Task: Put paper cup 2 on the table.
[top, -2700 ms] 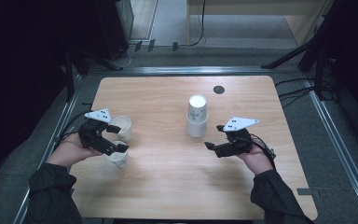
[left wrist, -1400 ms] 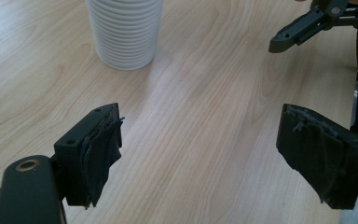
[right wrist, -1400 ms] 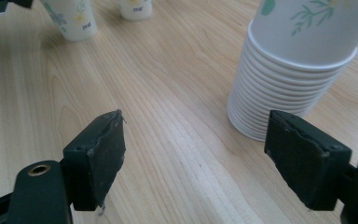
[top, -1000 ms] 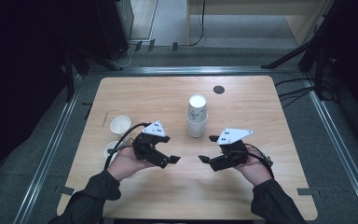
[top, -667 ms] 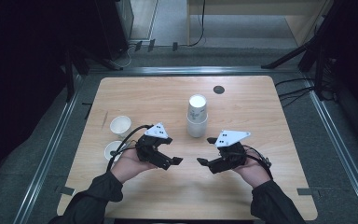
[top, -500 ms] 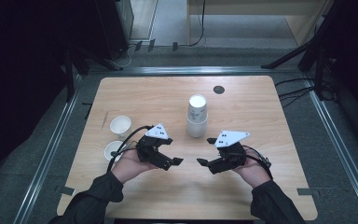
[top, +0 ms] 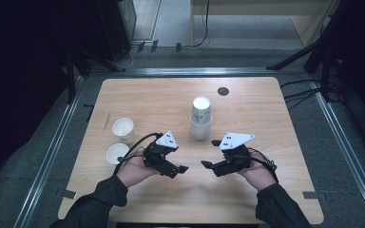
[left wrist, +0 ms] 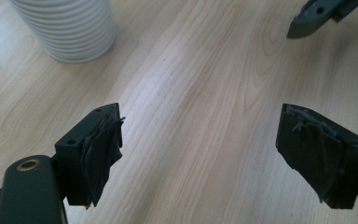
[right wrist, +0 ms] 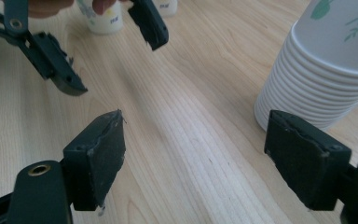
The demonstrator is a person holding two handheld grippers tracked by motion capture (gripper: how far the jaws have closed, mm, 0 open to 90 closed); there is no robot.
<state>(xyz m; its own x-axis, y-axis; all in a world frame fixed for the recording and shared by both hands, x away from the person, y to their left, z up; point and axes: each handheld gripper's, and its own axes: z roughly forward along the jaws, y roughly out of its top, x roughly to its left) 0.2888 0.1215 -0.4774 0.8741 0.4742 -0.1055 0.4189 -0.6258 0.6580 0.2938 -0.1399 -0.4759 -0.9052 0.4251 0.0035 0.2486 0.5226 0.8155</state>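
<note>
A tall stack of white paper cups (top: 201, 118) stands mid-table, and its ribbed base (left wrist: 67, 28) is at the upper left of the left gripper view. Two single cups (top: 123, 129) (top: 117, 153) stand upright at the left. My left gripper (top: 177, 159) is open and empty in front of the stack, jaws wide over bare wood (left wrist: 205, 154). Facing it, my right gripper (top: 210, 153) is open and empty too (right wrist: 196, 154), with the stack (right wrist: 331, 70) close on its right. In the right gripper view the left gripper's jaws (right wrist: 56, 51) show ahead, with one single cup (right wrist: 102, 18) behind them.
A small dark round disc (top: 223, 91) sits in the wooden table (top: 266, 118) behind the stack. Metal rails run along the table's left and right sides. Dark equipment and cables lie on the floor beyond the far edge.
My left gripper has left the two single cups and moved right to the table's front centre. My right gripper has shifted slightly down and left. Over the last second both have barely moved.
</note>
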